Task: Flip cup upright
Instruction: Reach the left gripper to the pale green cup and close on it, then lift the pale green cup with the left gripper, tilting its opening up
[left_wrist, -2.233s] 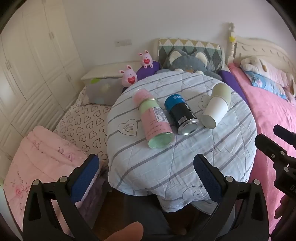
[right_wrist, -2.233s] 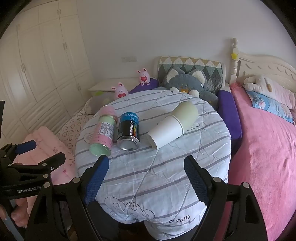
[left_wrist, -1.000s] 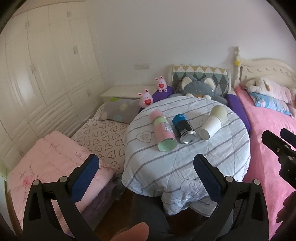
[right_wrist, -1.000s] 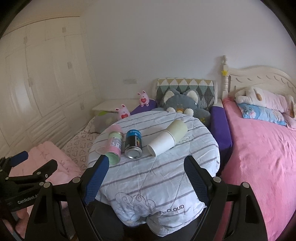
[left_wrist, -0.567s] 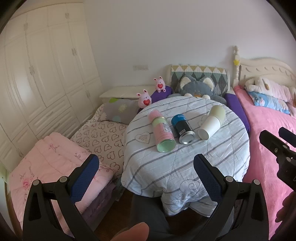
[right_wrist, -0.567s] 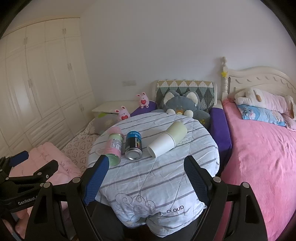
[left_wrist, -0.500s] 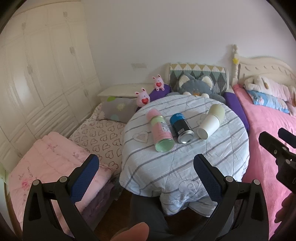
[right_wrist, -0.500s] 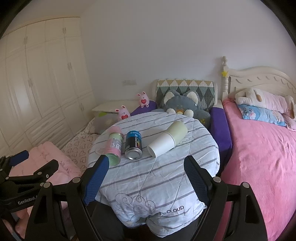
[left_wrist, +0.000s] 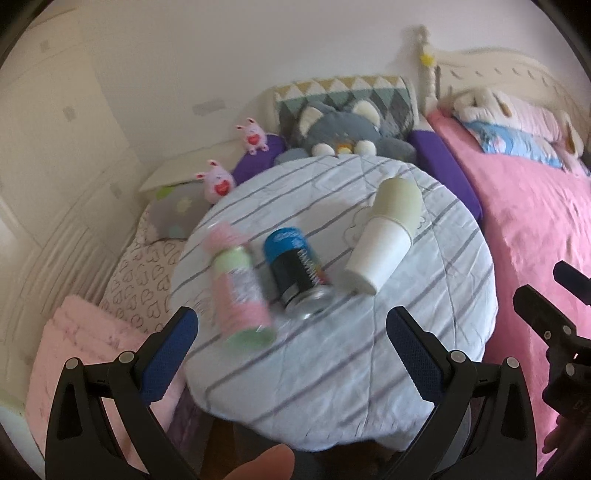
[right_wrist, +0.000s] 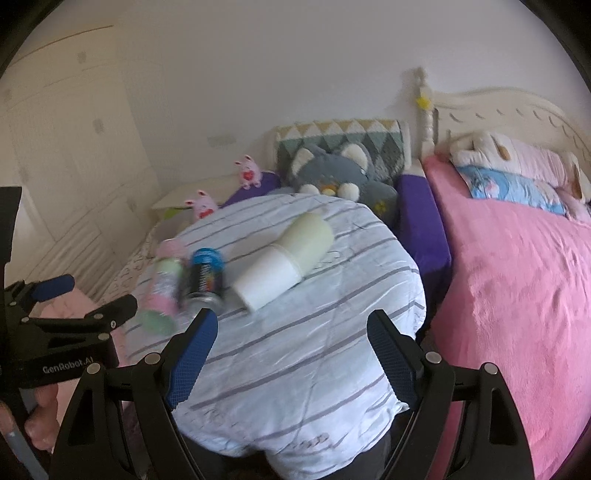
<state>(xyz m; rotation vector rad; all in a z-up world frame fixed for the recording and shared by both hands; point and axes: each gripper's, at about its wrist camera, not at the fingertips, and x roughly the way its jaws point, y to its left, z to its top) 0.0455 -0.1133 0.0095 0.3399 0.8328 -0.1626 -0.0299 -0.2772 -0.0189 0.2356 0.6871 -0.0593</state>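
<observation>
A white paper cup with a pale green base (left_wrist: 384, 243) lies on its side on the round table with the striped cloth (left_wrist: 369, 350), mouth towards me. It also shows in the right wrist view (right_wrist: 284, 262). My left gripper (left_wrist: 291, 347) is open and empty, hovering before the table's near edge. My right gripper (right_wrist: 291, 343) is open and empty, also short of the cup.
A blue and black can (left_wrist: 299, 273) and a pink and green bottle (left_wrist: 236, 291) lie on their sides left of the cup. A pink bed (left_wrist: 535, 229) is to the right, plush toys (left_wrist: 347, 129) behind, pink bedding (left_wrist: 74, 339) on the left.
Both grippers have moved closer to the table, so the cup, can and bottle look larger. The objects lie as before. Both grippers stay open.
</observation>
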